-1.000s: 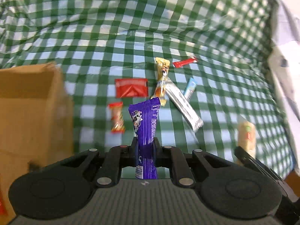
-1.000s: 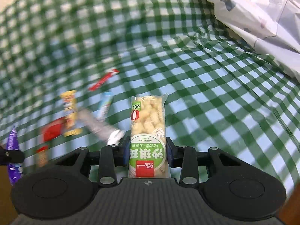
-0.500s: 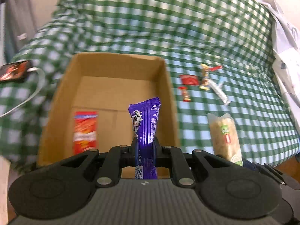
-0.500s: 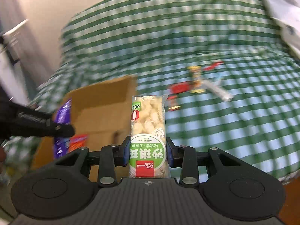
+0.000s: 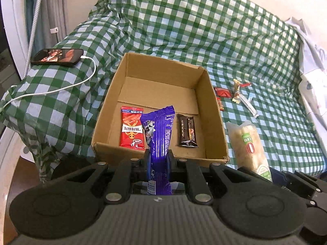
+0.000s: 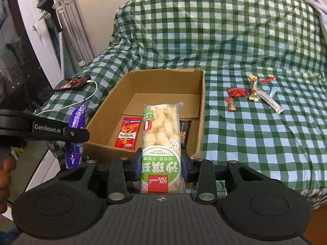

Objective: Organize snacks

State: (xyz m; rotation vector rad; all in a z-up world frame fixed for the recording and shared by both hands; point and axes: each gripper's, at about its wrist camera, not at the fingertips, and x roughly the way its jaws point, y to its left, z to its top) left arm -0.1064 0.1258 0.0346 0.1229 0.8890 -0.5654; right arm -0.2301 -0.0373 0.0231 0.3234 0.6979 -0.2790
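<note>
Left gripper (image 5: 158, 161) jaws pinch purple snack bar (image 5: 158, 130), upright at box's (image 5: 157, 154) 6 o'clock rim. Box floor bare toward 12 o'clock. Right gripper (image 6: 161, 163) jaws pinch puffed-snack pack (image 6: 161, 134), near rim. Loose snacks (image 6: 253, 94) on bed, 2 o'clock.

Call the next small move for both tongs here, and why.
Probably ease both forward and down over the cardboard box, then release. The left tongs are shut on the purple wrapper and the right tongs on the green-labelled puff pack, both at the box's near edge, not yet over its floor. A red packet and a dark bar already lie inside.
</note>
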